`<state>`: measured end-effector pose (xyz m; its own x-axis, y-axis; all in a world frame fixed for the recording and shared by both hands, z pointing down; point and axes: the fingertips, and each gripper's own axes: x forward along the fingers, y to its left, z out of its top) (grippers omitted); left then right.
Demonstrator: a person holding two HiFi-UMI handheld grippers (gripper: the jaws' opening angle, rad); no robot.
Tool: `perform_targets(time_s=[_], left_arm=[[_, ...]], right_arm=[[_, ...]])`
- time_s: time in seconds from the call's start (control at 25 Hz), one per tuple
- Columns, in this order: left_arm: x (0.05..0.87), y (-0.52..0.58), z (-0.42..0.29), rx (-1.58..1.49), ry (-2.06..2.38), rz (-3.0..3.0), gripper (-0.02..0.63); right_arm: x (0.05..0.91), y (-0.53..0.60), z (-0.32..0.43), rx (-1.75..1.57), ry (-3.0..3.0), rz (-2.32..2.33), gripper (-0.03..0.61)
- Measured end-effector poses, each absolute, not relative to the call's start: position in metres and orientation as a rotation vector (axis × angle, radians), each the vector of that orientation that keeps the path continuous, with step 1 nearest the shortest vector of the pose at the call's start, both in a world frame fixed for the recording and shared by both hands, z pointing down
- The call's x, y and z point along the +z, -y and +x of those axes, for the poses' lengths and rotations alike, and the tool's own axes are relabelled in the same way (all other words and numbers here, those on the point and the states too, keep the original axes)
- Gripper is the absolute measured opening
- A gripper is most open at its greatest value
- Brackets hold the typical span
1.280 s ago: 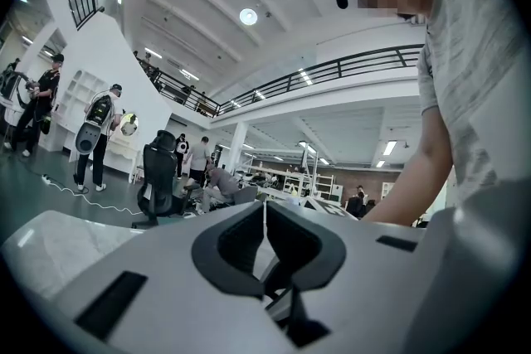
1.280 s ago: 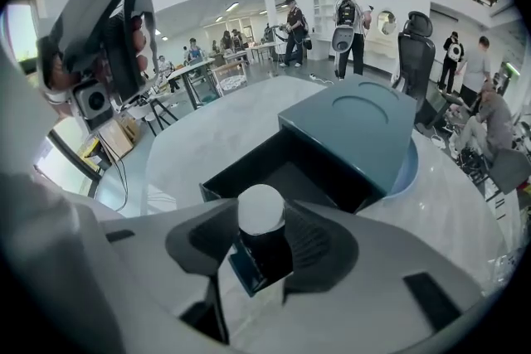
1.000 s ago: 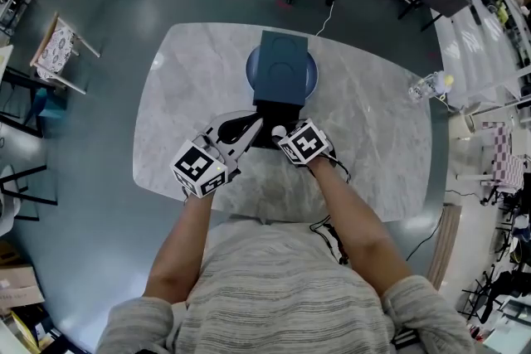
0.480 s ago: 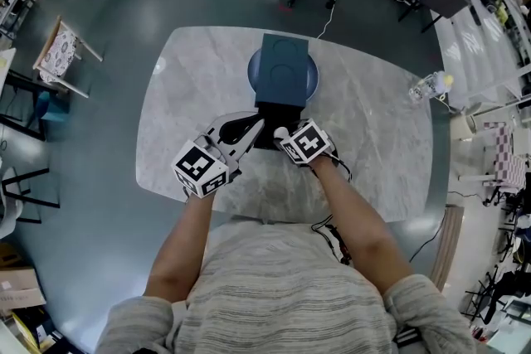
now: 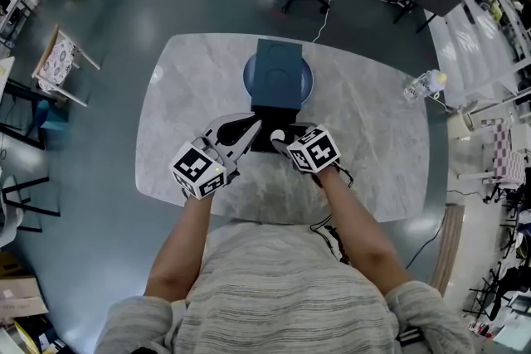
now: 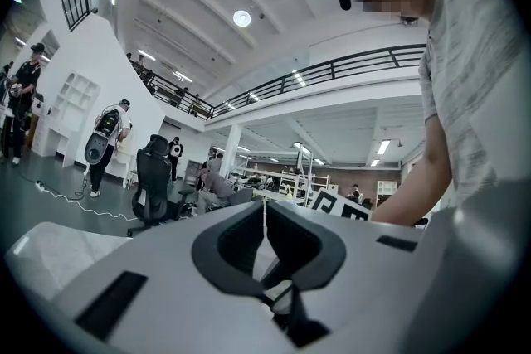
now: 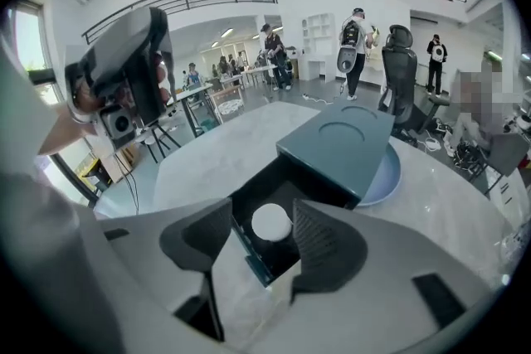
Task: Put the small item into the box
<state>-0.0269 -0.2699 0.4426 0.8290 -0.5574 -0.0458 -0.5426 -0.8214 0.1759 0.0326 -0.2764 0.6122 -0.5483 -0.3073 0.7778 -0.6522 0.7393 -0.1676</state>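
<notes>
Right hand-held gripper (image 7: 264,215): jaws spread wide, gripping nothing. The small white item (image 7: 271,222) lies between them, untouched, in the open tray of the teal box (image 7: 336,147), at 12 o'clock on the desk (image 7: 211,155). Left hand-held gripper (image 6: 265,224), at 9 o'clock: jaws closed together, empty.
</notes>
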Motion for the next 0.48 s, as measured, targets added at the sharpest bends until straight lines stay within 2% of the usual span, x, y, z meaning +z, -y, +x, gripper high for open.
perform_targets(time_s=[0.48], left_arm=[[0.418, 0.267, -0.022, -0.176, 0.852, 2.877, 0.026]], right_arm=[[0.516, 0.269, 0.046, 0.477, 2.41, 0.905, 0.241]])
